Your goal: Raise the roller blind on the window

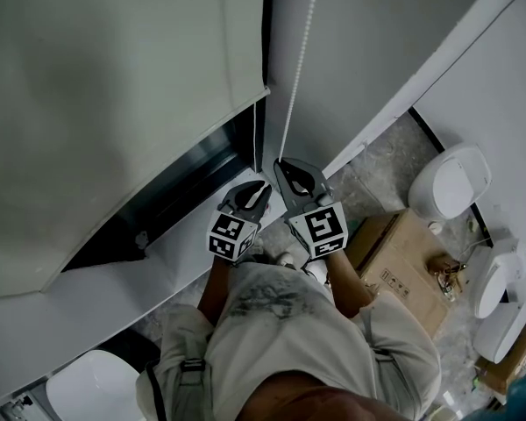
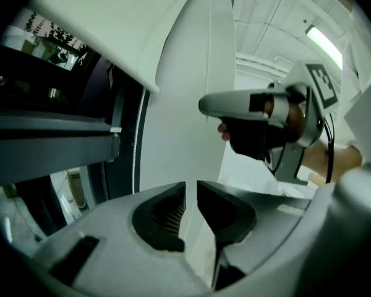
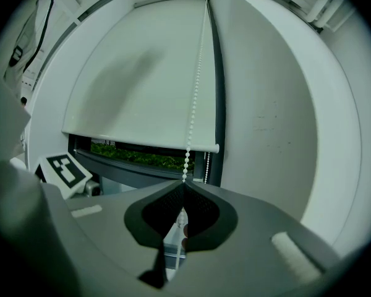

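Right of the bead chain (image 1: 303, 46), a cardboard box (image 1: 401, 266) lies near white fixtures (image 1: 449, 182)

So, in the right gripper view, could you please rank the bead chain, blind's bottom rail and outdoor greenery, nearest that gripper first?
1. Bead chain, pinched in the right gripper.
2. Bottom rail, ahead and above.
3. Greenery, outside, under the rail.

Matt cloth roller blind (image 3: 136, 73), glossy white plastic bead chain (image 3: 195, 85), brown cardboard box (image 1: 401, 266).

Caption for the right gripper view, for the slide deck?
Right gripper clamped on the bead chain before a nearly lowered roller blind, greenery visible below its hem.
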A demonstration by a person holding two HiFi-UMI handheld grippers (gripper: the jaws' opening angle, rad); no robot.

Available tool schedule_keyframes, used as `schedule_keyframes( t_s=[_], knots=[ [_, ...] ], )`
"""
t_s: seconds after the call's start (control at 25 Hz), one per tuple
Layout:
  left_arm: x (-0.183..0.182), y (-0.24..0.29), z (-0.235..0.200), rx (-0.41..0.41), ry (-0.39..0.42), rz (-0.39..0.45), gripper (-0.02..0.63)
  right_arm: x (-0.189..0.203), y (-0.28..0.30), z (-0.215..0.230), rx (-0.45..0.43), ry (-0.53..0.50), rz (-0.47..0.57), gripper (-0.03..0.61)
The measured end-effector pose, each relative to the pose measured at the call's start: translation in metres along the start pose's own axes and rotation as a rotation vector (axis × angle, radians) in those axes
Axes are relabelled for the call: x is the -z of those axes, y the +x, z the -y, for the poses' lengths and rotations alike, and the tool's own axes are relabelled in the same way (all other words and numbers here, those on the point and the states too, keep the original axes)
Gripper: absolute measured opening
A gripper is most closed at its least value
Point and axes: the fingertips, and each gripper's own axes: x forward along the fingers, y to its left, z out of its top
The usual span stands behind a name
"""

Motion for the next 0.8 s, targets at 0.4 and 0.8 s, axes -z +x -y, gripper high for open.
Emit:
schedule_keyframes(
  t_s=[0.4,0.8],
  knots=[
    [-0.137,-0.044,0.018,0.023,0.111,0.239,0.103,0.0,0.0,0.0,-0.002,0.004,0.005,0.012],
    [-0.241,-0.051,0.035,0.038,0.216,0.405,0.127,0.002,0.003,0.002,-0.002,0.004,0.002,0.012]
  ],
)
